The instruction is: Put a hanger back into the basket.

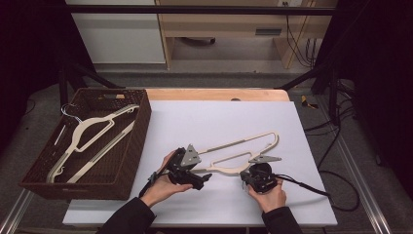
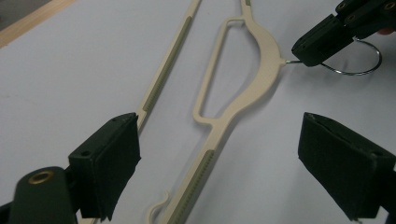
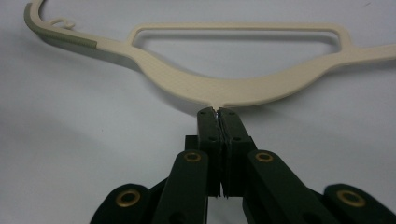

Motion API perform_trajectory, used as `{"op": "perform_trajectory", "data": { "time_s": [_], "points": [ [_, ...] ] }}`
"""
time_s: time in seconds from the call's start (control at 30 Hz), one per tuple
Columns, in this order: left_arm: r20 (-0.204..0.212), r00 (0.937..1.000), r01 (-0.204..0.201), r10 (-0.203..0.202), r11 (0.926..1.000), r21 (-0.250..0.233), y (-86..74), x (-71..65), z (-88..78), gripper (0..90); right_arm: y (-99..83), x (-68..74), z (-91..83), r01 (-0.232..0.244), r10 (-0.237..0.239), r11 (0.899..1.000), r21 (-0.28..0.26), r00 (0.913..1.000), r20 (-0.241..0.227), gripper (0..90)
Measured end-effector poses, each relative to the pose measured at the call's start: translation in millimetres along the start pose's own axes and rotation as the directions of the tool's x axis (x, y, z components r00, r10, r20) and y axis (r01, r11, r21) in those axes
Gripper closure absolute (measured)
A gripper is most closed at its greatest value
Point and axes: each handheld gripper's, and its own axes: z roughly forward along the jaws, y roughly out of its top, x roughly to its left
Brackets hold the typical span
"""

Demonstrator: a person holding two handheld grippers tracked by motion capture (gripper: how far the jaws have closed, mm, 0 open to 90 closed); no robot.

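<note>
On the white bench (image 1: 311,204), right of the basket (image 1: 139,146), lies our hanger (image 1: 243,155). The right gripper (image 3: 217,113) pinches its wire hook; we bring the left gripper's (image 2: 219,161) spread jaws squarely over its arm.

Cream plastic hanger (image 1: 243,155) lies flat on white counter (image 1: 195,122), green grip strips along arms, metal hook (image 2: 357,58) at neck pointing toward counter's near edge.
</note>
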Motion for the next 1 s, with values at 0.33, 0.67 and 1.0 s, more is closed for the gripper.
{"op": "perform_trajectory", "data": {
  "time_s": [0.33,0.67,1.0],
  "points": [
    [0.04,0.9974,-0.062,0.06,0.9973,0.039,13.9,-6.8,30.4,15.8,4.4,1.0,-5.6,0.016,-0.016,1.0,-0.004,0.9999,0.005,89.3],
    [0.068,0.9901,-0.127,0.123,0.9898,0.064,24.9,-18.2,58.1,18.7,7.5,-0.1,-10.6,0.02,-0.02,1.0,-0.01,0.9998,0.001,89.2],
    [0.065,0.9828,-0.178,0.173,0.98,0.089,25.2,-21.0,77.6,30.0,10.0,-0.9,-15.6,0.015,-0.015,1.0,-0.019,0.9999,-0.006,89.3]
  ]
}}
